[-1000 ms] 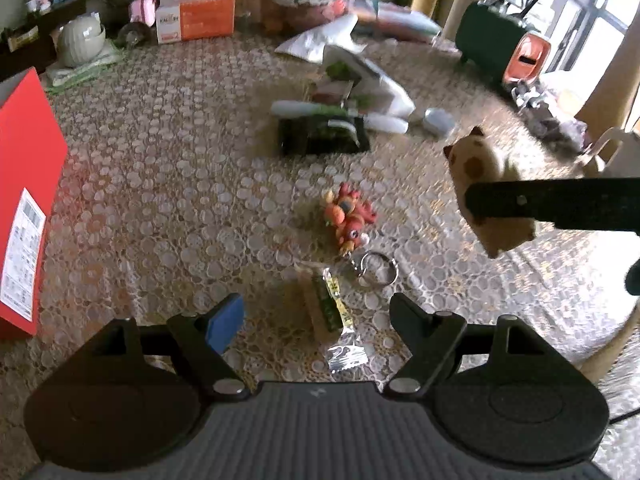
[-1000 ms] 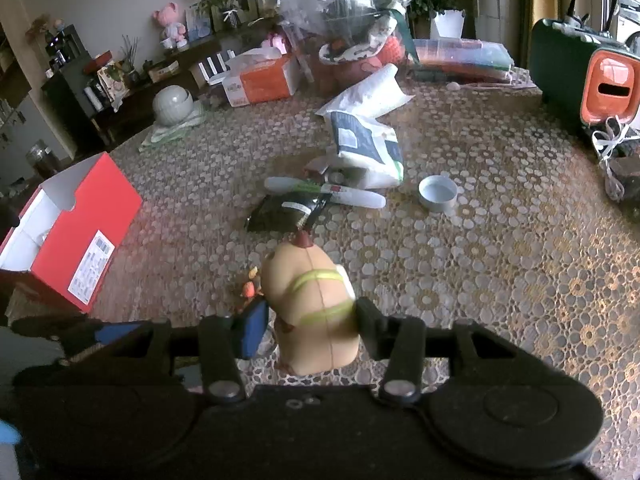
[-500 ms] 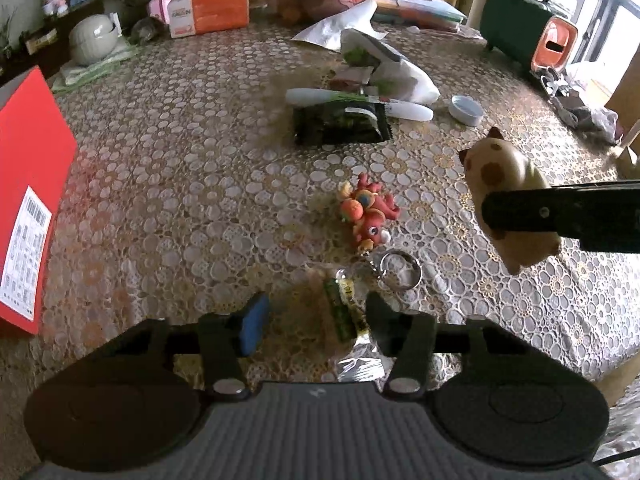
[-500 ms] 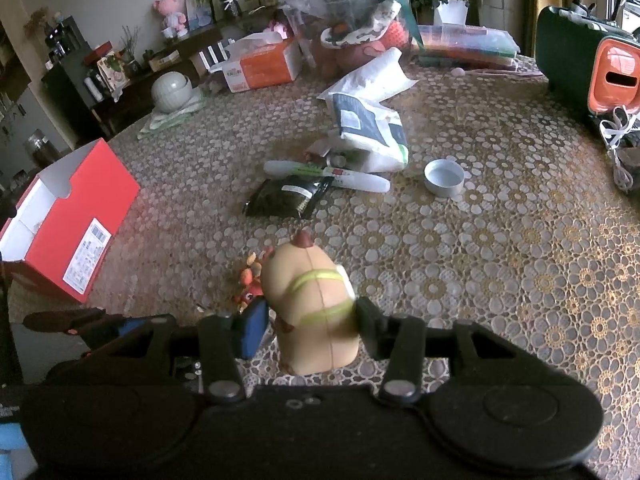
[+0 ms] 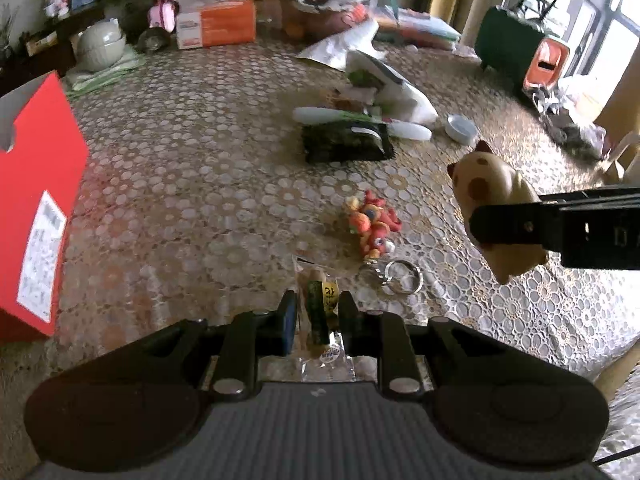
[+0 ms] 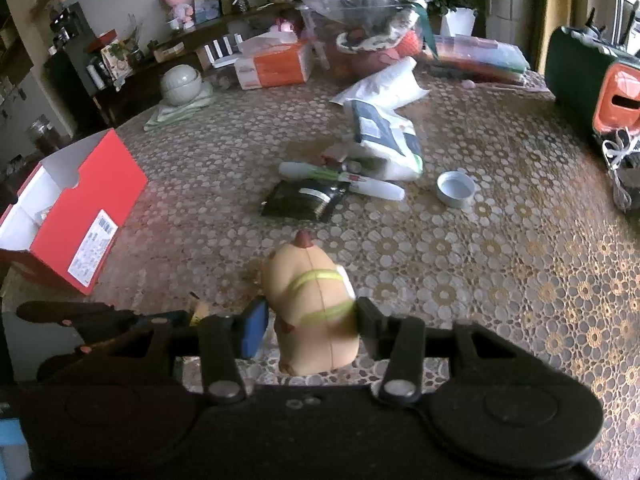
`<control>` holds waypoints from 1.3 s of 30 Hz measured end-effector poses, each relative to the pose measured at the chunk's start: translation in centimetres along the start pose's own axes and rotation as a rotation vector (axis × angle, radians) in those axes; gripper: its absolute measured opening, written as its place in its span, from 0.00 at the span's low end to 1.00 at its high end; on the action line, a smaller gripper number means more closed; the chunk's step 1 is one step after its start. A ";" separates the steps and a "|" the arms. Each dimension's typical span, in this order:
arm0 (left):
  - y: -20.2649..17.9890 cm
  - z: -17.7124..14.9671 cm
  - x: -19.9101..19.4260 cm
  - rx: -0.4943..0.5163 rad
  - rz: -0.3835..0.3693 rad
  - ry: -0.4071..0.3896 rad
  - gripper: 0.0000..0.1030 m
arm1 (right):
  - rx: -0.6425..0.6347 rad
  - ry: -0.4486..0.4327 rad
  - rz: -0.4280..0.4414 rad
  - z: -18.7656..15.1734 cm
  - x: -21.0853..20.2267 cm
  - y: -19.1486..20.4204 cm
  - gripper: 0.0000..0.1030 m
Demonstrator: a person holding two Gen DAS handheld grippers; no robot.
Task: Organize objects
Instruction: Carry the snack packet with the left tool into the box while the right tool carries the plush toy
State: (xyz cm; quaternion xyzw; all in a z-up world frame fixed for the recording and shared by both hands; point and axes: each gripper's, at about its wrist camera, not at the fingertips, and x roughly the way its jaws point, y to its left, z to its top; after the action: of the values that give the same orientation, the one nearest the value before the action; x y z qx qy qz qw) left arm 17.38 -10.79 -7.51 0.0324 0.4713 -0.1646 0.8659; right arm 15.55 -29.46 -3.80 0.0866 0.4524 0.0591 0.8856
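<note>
My left gripper [image 5: 317,316] is shut on a small snack packet [image 5: 321,308] with a green and yellow label, low on the lace tablecloth. Just beyond it lie a red and orange toy keychain [image 5: 372,224] and its metal ring [image 5: 402,276]. My right gripper [image 6: 310,320] is shut on a beige plush cat toy [image 6: 316,300] and holds it above the table; the toy also shows at the right of the left wrist view [image 5: 492,208]. An open red box [image 6: 76,216] stands at the left and also shows in the left wrist view [image 5: 38,208].
Further back lie a dark seaweed packet [image 5: 346,142], a white tube [image 5: 360,122], a white bag [image 6: 384,140] and a small round tin [image 6: 456,189]. An orange tissue box [image 6: 274,65], a bowl [image 6: 180,84] and a green case [image 6: 588,76] stand at the table's far side.
My left gripper has closed from wide open onto the snack packet. My right gripper keeps hold of the plush cat and has barely moved.
</note>
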 end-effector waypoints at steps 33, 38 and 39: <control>17.8 -0.3 -15.0 -0.158 0.045 -0.159 0.21 | -0.293 -0.029 0.148 4.0 -1.8 20.6 0.46; 21.1 0.2 -16.0 -0.198 0.071 -0.174 0.21 | -0.329 -0.029 0.167 4.8 -0.8 23.8 0.46; 21.8 0.3 -16.2 -0.205 0.082 -0.178 0.21 | -0.338 -0.031 0.168 5.0 -0.5 24.4 0.46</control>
State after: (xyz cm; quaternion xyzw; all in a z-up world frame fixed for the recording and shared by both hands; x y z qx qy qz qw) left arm 16.37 13.86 3.86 -0.0516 0.4053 -0.0824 0.9090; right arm 18.67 -6.17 4.57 -0.0250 0.4136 0.2066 0.8864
